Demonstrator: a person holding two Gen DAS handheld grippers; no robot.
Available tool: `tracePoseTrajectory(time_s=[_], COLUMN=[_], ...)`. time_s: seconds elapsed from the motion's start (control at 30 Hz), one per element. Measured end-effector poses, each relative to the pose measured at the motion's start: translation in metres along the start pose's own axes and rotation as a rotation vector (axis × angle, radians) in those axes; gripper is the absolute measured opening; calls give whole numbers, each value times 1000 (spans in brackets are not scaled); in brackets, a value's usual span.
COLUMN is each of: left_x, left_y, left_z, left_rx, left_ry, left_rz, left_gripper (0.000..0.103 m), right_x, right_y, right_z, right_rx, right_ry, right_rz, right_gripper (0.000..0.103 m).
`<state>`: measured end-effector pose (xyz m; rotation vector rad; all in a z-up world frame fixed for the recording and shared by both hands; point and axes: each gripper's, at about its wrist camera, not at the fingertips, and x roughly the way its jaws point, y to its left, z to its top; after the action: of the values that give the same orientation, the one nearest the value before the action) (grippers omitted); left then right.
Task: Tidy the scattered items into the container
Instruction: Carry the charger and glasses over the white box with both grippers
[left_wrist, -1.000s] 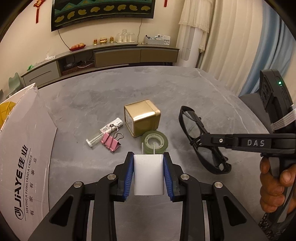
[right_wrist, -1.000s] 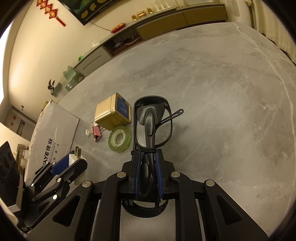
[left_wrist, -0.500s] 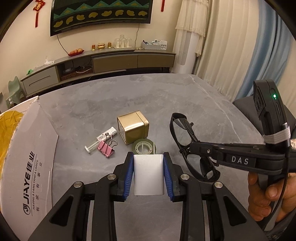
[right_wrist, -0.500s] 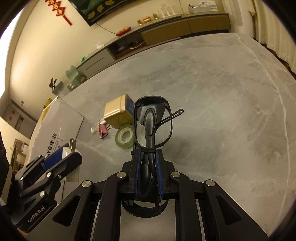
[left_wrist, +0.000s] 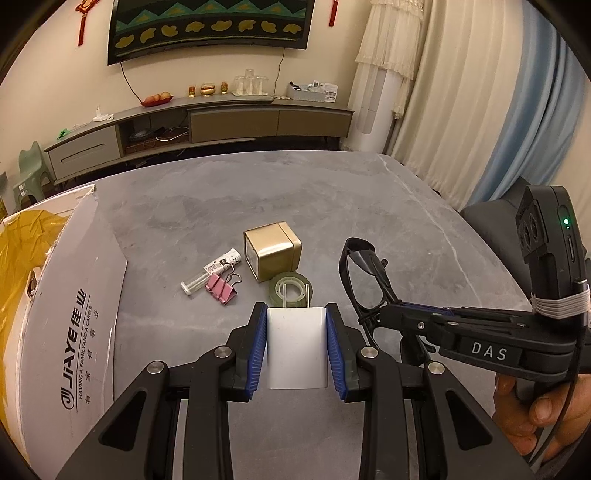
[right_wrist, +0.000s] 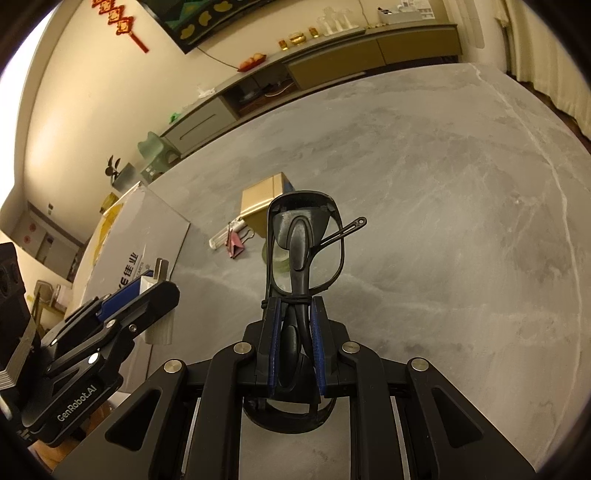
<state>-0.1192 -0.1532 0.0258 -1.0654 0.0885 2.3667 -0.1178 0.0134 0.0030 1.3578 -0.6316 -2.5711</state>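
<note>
My left gripper (left_wrist: 296, 314) is shut on a white plug adapter (left_wrist: 297, 347), prongs pointing forward, held above the grey table. My right gripper (right_wrist: 294, 306) is shut on folded black glasses (right_wrist: 306, 243), also lifted off the table; the glasses (left_wrist: 364, 280) show to the right in the left wrist view. On the table ahead lie a gold tin box (left_wrist: 272, 251), a green tape roll (left_wrist: 291, 290), a pink binder clip (left_wrist: 221, 290) and a small clear tube (left_wrist: 210, 271). The white cardboard box (left_wrist: 74, 321) with yellow lining stands at the left.
The grey stone table (right_wrist: 443, 206) stretches far and to the right. A low TV cabinet (left_wrist: 199, 125) and curtains (left_wrist: 461, 96) stand beyond the far edge. A hand (left_wrist: 535, 410) holds the right gripper's handle at the lower right.
Both grippers have risen and drawn back from the items while keeping their hold. More of the box's yellow lining shows at the left.
</note>
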Motion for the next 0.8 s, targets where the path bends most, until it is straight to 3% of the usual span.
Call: tracePoseTrajectory(time_s=[0.33, 0.8], left_x=[-14, -63], left_y=[13, 41], left_z=[-7, -11], left_rx=[-38, -78], left_ry=[-16, -92], left_rz=[-25, -33], left_gripper=[32, 32], right_x=[-8, -22], right_y=[12, 76], right_z=[-13, -31], right_rx=[10, -91], right_ry=[12, 1], right_rz=[-9, -14], right_gripper=[16, 16])
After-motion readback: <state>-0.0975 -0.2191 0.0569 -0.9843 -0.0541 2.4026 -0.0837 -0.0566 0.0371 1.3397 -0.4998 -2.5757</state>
